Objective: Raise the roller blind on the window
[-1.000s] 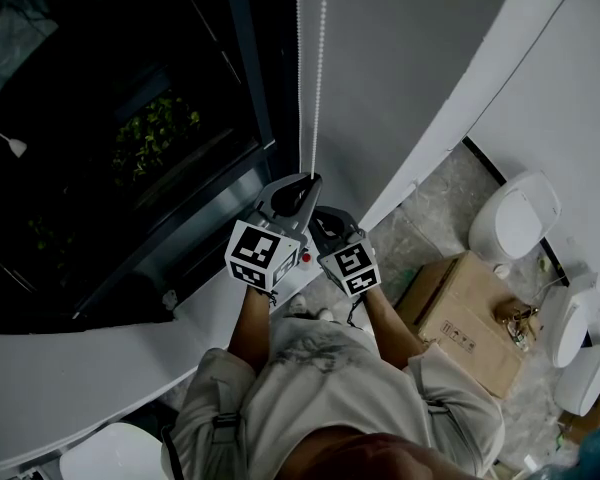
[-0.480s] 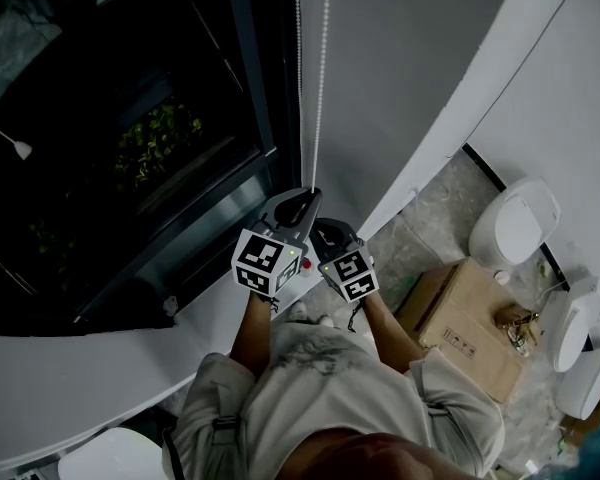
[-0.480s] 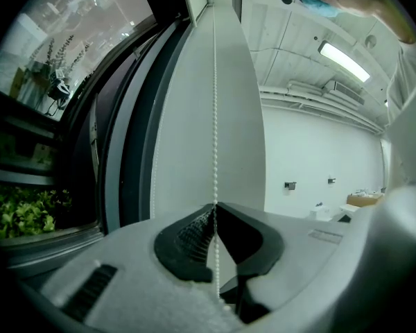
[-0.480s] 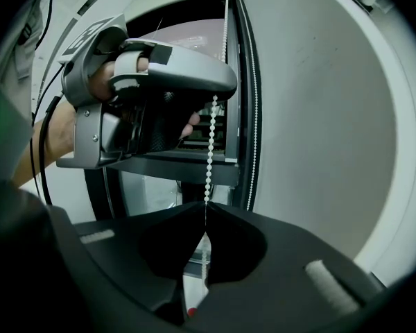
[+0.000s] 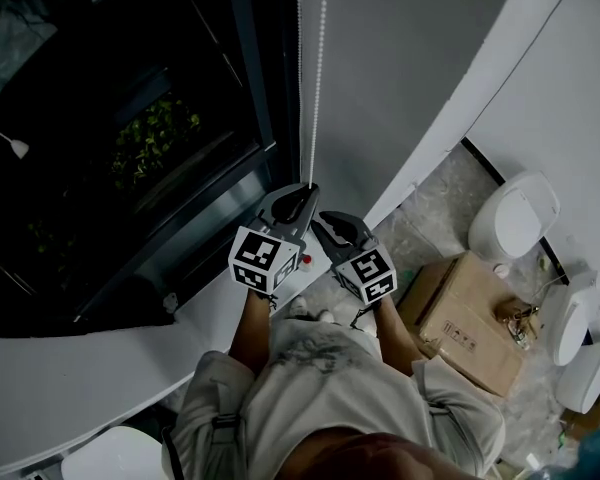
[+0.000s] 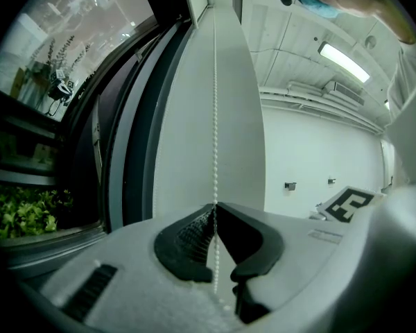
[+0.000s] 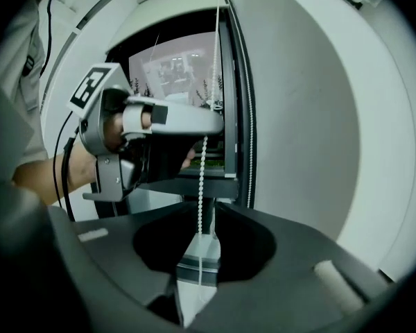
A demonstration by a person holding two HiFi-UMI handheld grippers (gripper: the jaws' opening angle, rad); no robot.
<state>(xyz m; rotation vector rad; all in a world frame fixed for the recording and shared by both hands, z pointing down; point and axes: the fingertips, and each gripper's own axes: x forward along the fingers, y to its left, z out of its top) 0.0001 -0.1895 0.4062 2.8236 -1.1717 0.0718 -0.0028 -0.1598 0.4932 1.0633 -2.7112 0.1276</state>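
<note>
Left gripper [image 6: 215, 207] pinches bead chain [image 6: 215, 116], which rises to 12 o'clock. Right gripper [image 7: 206, 210] barely open around its slack; since earlier it has shifted toward 3 o'clock.

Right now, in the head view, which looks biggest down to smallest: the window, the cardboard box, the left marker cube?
1. window
2. cardboard box
3. left marker cube, which looks smallest even though it is nearer the camera

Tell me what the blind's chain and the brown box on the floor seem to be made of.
The chain looks like white plastic: small, smooth, evenly spaced beads. The box is probably plain cardboard: matte tan panels with printed marks.
</note>
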